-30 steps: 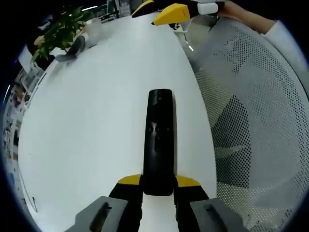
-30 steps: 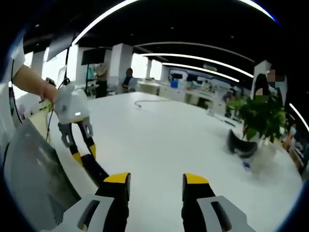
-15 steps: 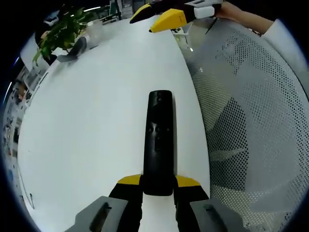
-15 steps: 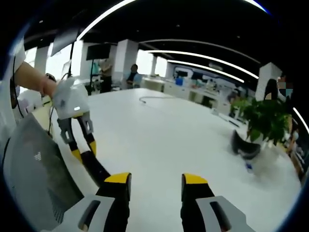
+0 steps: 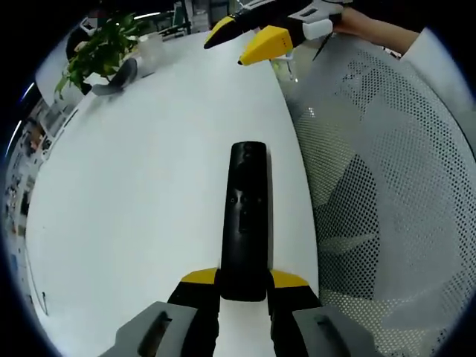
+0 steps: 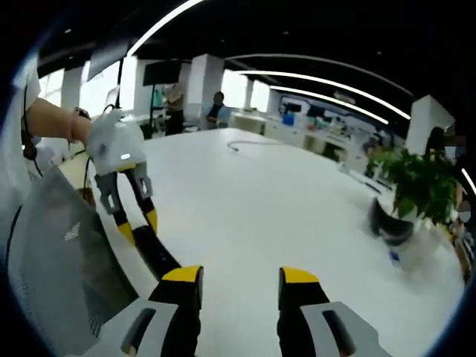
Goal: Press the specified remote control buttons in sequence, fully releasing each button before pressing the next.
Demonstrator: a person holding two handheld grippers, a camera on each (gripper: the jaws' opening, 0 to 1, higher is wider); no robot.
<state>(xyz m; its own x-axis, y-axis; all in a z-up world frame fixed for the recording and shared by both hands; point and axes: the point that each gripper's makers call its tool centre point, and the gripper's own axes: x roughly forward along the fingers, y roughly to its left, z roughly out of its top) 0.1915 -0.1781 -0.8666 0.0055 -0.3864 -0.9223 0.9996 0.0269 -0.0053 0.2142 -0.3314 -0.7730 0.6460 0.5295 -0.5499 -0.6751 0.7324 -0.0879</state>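
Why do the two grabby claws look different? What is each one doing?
The left gripper is shut on the black remote, while the right gripper holds nothing. The left gripper's jaws squeeze together on the remote; the right gripper's jaws stand apart, open over the white table. Both have yellow tips and grey bodies.

Remote control (image 5: 246,223): near end hidden between left gripper (image 5: 245,281) jaws; button markings too small to read. In right gripper view, remote (image 6: 158,254) partly hidden behind jaw at 7 o'clock. Items beside plant (image 6: 413,187) at 3 o'clock blurred.
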